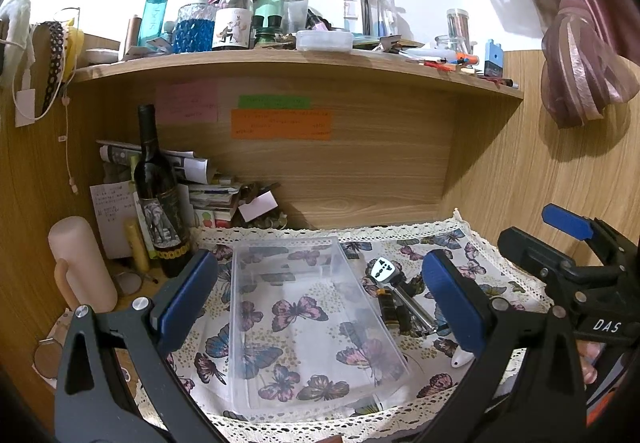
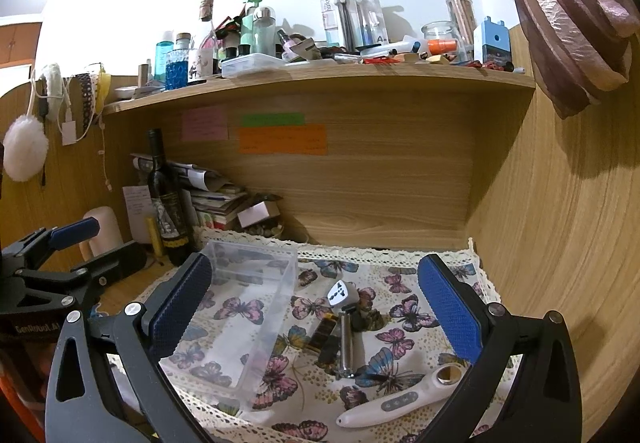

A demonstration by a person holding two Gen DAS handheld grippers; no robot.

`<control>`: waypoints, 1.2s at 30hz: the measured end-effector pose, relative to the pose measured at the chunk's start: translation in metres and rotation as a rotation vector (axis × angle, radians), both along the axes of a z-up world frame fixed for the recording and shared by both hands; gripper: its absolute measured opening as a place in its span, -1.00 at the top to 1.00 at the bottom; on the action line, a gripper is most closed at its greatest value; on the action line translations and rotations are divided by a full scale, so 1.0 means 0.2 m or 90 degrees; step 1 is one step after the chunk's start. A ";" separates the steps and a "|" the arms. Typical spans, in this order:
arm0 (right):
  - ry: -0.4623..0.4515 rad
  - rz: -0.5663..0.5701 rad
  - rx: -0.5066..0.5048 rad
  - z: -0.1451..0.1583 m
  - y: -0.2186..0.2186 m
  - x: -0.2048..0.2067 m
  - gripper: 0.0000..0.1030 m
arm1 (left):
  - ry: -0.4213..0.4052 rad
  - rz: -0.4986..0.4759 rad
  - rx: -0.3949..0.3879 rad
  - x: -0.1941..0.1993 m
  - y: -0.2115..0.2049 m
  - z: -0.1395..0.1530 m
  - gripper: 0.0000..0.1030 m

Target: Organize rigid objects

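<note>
Left gripper (image 1: 320, 299) is being held wide open, nothing between its blue pads (image 1: 188, 295), above the near end of the clear plastic box (image 1: 308, 323). Right gripper (image 2: 316, 319) is also being held wide open and empty, over the loose items.

The white handheld device (image 2: 400, 399) is lying nearest, on the butterfly cloth (image 2: 400, 339), just in front of the right gripper's right pad. Only its tip (image 1: 460, 359) is being seen from the left wrist view.

Just behind it a metal cylinder (image 2: 346, 343) is lying beside a dark rectangular piece (image 2: 324, 339); whether they are touching cannot be told. The white plug adapter (image 2: 342, 293) is sitting at the far end of that cluster. All of these are resting on the cloth just right of the box, outside it. The box is standing upright and open-topped, with only the cloth pattern being seen through it.

Further back on the left of the desk, a dark wine bottle (image 1: 156, 195) is standing upright in front of stacked papers (image 1: 200, 183), with a pink cylinder (image 1: 80, 263) left of it.

Coloured notes (image 1: 280, 123) are stuck to the back panel. Overhead, the shelf (image 1: 280, 63) is being loaded with bottles and stationery.
</note>
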State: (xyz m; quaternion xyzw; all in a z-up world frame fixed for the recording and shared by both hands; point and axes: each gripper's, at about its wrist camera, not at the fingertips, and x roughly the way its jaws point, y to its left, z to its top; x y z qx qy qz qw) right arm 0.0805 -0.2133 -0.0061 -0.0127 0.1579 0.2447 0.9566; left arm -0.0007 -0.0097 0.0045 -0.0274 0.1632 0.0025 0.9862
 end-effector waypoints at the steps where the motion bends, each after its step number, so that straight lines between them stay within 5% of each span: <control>1: -0.001 0.001 -0.001 0.00 0.00 0.00 -1.00 | 0.000 -0.001 0.000 0.00 0.00 0.00 -1.00; 36: -0.013 0.015 -0.019 0.02 0.04 0.03 -1.00 | -0.009 0.002 0.004 0.01 0.00 0.01 -1.00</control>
